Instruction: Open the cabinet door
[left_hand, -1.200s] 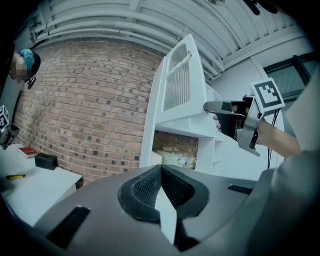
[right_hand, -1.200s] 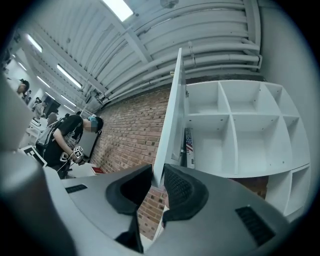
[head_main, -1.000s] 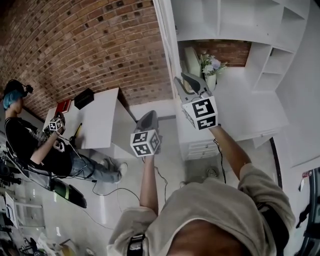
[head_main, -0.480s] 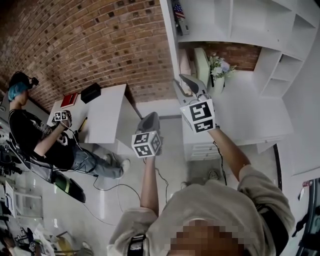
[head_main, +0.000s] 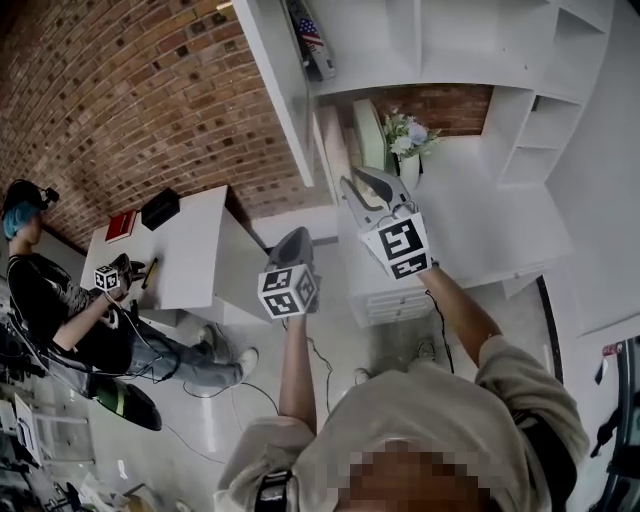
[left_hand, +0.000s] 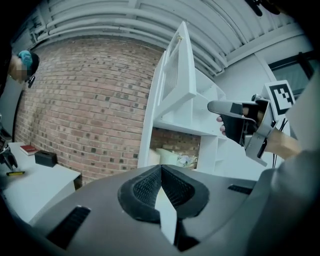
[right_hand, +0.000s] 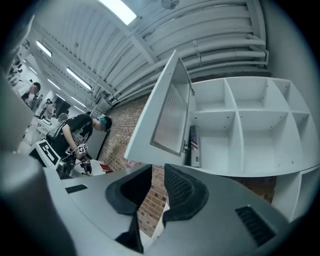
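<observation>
While I hold both tools up in front of me, my left gripper (left_hand: 161, 169) is squeezed shut with nothing in it. It is the one farther from the door. My right gripper (right_hand: 158, 170) is up closer. Its jaws stand a little apart and have just been closing, but nothing is between them. I see only bricks through the gap. So neither tool holds the door.

Just past my right gripper is the cabinet door (right_hand: 167, 112). It does not touch my jaws. It sits up and to the left of them, swung far out from the cabinet (right_hand: 260, 95). The door is a flat board, longer up and down. Its right edge joins the cabinet and its free edge sticks out into the room. My right hand is nearer, so I think that hand should do any last push. I think the job is almost done, since the shelves already show.

Far off, by the brick wall (head_main: 150, 90), a person (head_main: 60, 300) sits at a white table (head_main: 190, 250).
</observation>
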